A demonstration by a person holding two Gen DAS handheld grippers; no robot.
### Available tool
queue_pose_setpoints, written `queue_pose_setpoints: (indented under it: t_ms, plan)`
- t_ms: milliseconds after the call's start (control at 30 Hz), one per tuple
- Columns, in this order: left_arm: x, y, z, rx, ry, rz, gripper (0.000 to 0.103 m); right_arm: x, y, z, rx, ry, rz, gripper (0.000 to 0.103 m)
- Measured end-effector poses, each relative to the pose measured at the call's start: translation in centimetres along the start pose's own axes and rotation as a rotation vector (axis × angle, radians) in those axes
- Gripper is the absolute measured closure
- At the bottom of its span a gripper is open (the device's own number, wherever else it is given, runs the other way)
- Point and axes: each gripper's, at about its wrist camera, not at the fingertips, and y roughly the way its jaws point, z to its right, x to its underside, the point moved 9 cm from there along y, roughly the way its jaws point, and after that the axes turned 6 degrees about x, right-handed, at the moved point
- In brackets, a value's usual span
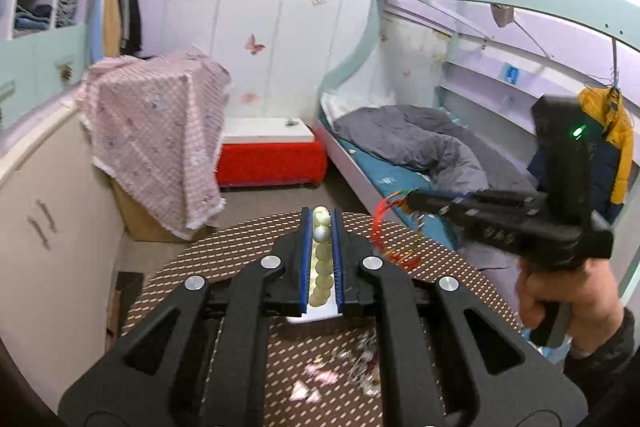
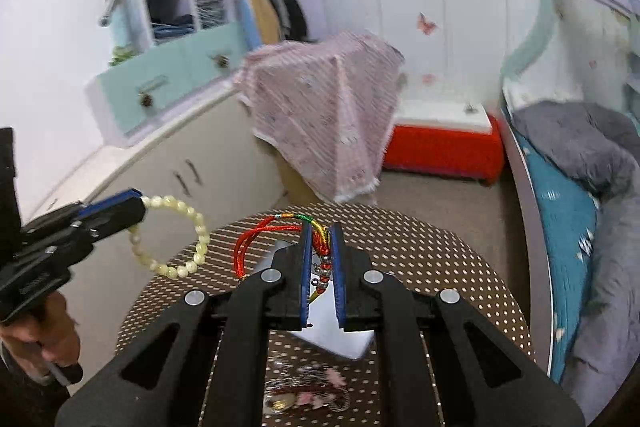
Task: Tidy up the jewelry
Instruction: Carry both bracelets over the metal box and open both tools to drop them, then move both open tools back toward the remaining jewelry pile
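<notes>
loose jewelry (image 2: 304, 393) lies beneath both bracelet-clamping grippers, beside white box (image 2: 340, 331).

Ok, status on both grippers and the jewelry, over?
Left gripper shut on bead bracelet. Right gripper shut on red cord bracelet. Both held above the table. Nothing blocking.

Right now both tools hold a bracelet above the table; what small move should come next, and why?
Probably lower the left tool toward the white tray and release there. Its bead bracelet hangs in the air, clear of the table, and the right tool holds its red cord bracelet above the tray.
</notes>
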Motion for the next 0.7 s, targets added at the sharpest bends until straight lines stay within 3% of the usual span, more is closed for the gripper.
queue_pose_setpoints:
  t_ms: [100, 167, 200, 233, 267, 300, 400, 533, 700]
  plan:
    - [0.2, 2.9, 0.2, 0.009, -0.013, -0.046, 0.093, 1.1, 2.4, 0.3, 0.009, 0.009, -0.044, 0.095]
    - [0.7, 4.9, -0.5, -0.010, -0.035, -0.088, 0.093, 1.3, 3.3, 0.9, 0.024, 0.031, -0.064, 0.088]
    - [0.9, 5.3, -0.7, -0.024, -0.044, -0.096, 0.087, 1.6, 3.6, 1.2, 0.035, 0.043, -0.073, 0.080]
    - [1.1, 5.5, -1.2, -0.054, -0.054, -0.103, 0.075, 1.7, 3.5, 1.7, 0.046, 0.059, -0.071, 0.054]
    - [1.1, 5.4, -1.7, -0.087, -0.063, -0.096, 0.031, 1.8, 3.1, 2.2, 0.060, 0.078, -0.054, 0.025]
    - [0.8, 4.9, -1.9, -0.109, -0.071, -0.070, 0.008, 1.8, 2.6, 2.6, 0.074, 0.092, -0.027, 0.018]
    - [0.7, 3.4, -2.6, -0.149, -0.075, -0.031, 0.008, 1.7, 1.2, 3.6, 0.098, 0.121, 0.003, 0.008]
    - [0.6, 1.3, -3.5, -0.238, -0.058, 0.006, 0.008, 1.4, -0.2, 4.6, 0.109, 0.155, 0.040, 0.008]
    - [1.3, -0.9, -4.3, -0.267, -0.075, 0.019, 0.008, 1.2, -2.0, 4.2, 0.116, 0.154, 0.070, 0.008]
